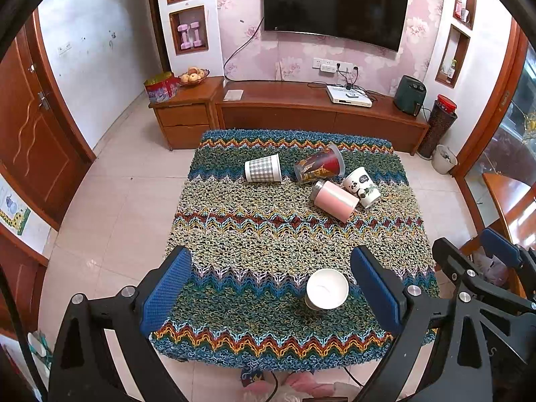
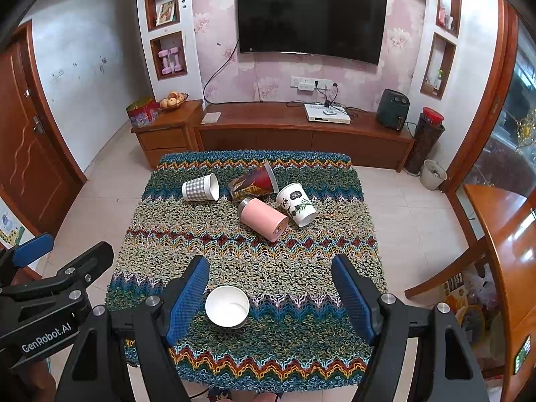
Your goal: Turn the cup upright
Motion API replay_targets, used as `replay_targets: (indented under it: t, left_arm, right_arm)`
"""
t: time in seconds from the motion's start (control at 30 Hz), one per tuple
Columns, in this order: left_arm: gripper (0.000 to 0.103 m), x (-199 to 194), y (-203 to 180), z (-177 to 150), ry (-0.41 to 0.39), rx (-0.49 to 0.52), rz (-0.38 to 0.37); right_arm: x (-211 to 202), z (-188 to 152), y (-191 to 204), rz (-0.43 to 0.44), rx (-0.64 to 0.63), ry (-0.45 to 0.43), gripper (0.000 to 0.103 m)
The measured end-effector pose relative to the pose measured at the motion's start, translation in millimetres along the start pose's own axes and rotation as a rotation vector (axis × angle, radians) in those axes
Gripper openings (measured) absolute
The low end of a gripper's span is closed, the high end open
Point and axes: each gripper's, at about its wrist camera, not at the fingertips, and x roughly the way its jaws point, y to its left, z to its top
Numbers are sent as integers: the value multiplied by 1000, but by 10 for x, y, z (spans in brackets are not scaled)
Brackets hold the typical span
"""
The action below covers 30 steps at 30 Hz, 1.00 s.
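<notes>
A white paper cup (image 1: 327,288) stands upright, mouth up, near the table's front edge; it also shows in the right wrist view (image 2: 227,305). Farther back several cups lie on their sides: a checked cup (image 1: 263,168) (image 2: 200,187), a red-and-dark patterned cup (image 1: 319,164) (image 2: 253,181), a pink tumbler (image 1: 335,200) (image 2: 263,218) and a panda cup (image 1: 361,182) (image 2: 296,204). My left gripper (image 1: 271,284) is open and empty above the front of the table. My right gripper (image 2: 269,296) is open and empty, the white cup just inside its left finger.
The table is covered by a knitted zigzag cloth (image 1: 254,234) (image 2: 284,268). A TV cabinet (image 1: 301,107) stands behind it under a wall TV (image 1: 335,3). A wooden door (image 1: 30,134) is at left; a wooden chair (image 2: 502,251) at right.
</notes>
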Motion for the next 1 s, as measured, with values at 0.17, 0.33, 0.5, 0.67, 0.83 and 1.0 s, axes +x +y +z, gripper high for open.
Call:
replay_targets:
  t: [0.17, 0.33, 0.5, 0.67, 0.83, 1.0]
  left_arm:
    - [97, 5, 5, -2, -2, -1, -1]
    - [97, 6, 9, 0, -1, -1, -1]
    - [97, 9, 14, 23, -8, 3, 3]
    - [97, 13, 4, 41, -15, 6, 8]
    - [97, 2, -6, 43, -18, 7, 11]
    - [97, 0, -7, 46, -19, 7, 11]
  right_arm:
    - [-7, -4, 6, -1, 0, -2, 76]
    - [-12, 3, 23, -6, -3, -3, 76]
    - [-6, 4, 25, -8, -3, 0, 76]
    - [-4, 8, 24, -8, -3, -1, 76]
    - [-4, 15, 18, -9, -2, 0, 76]
    - [0, 28, 12, -12, -4, -2, 76]
